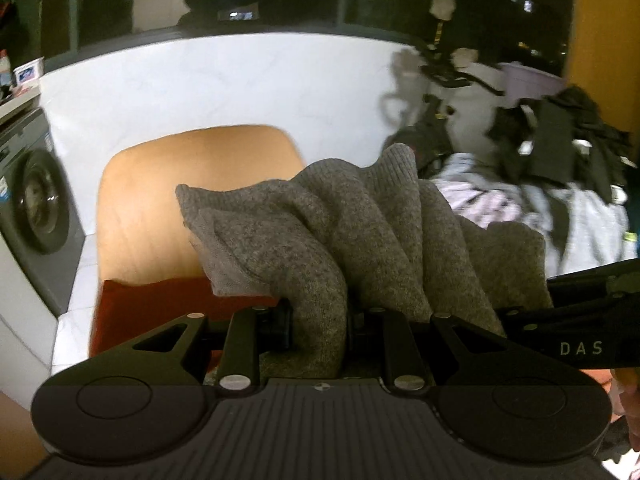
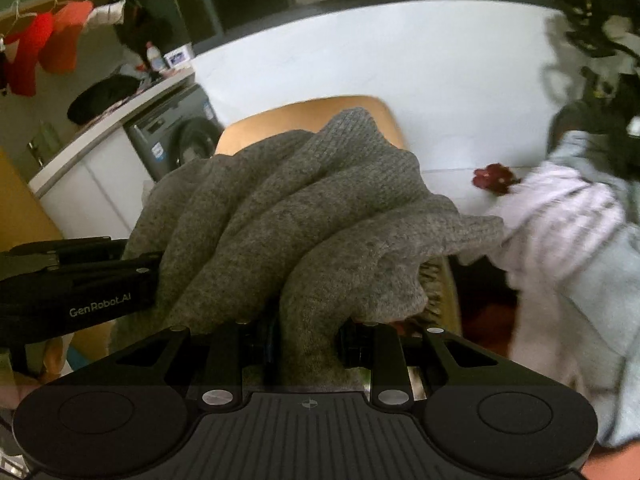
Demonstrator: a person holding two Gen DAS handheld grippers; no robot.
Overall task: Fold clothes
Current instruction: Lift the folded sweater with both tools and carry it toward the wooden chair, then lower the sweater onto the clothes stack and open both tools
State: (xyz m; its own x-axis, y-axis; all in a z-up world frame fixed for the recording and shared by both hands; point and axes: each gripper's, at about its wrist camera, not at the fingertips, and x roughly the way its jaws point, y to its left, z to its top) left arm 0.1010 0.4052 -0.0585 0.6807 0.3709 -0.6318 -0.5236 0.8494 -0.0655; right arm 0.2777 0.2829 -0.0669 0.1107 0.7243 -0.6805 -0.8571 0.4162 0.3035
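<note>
Left wrist: both grippers [image 1: 318, 322] [image 2: 306, 334] clamp grey sweater [image 1: 340, 216]; white wall [image 1: 200, 80], washing machine [image 1: 36, 208].

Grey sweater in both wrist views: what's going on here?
A person holds a hand-held gripper in each hand, and both are clamped on the same grey knit sweater. The left hand-held gripper and the right hand-held gripper each pinch a bunched fold, side by side. The sweater hangs bunched, not yet folded, above a wooden chair. A pile of other clothes lies to the right, and a washing machine stands on the left.
</note>
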